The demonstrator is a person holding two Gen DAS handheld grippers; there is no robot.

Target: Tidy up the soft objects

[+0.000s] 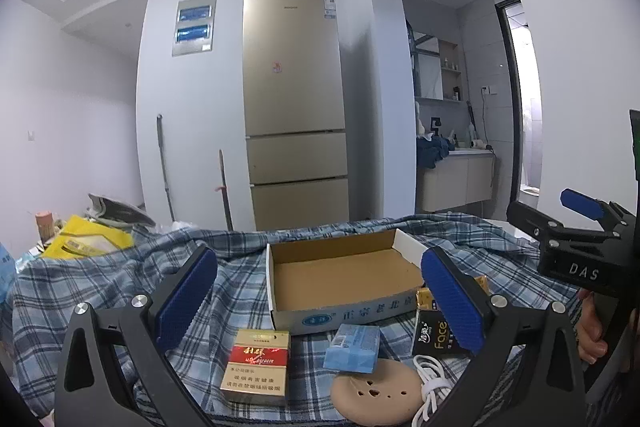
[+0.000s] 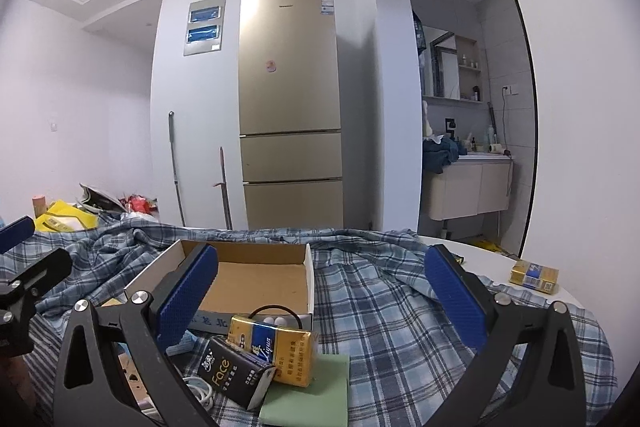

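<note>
Both wrist cameras sit low over the plaid cloth (image 1: 100, 279), looking forward between their own spread fingers toward the refrigerator (image 1: 294, 107) on the far wall. Each sees the open cardboard box (image 1: 340, 271) just beyond its fingertips, and the black tissue pack (image 2: 234, 375) lies close below. The left view catches the right gripper (image 1: 576, 227) beyond its right finger.

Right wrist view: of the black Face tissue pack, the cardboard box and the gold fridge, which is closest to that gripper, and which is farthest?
1. Black Face tissue pack, nearest, low left of centre.
2. Cardboard box, behind it on the plaid cloth.
3. Gold fridge, farthest, against the back wall.
</note>
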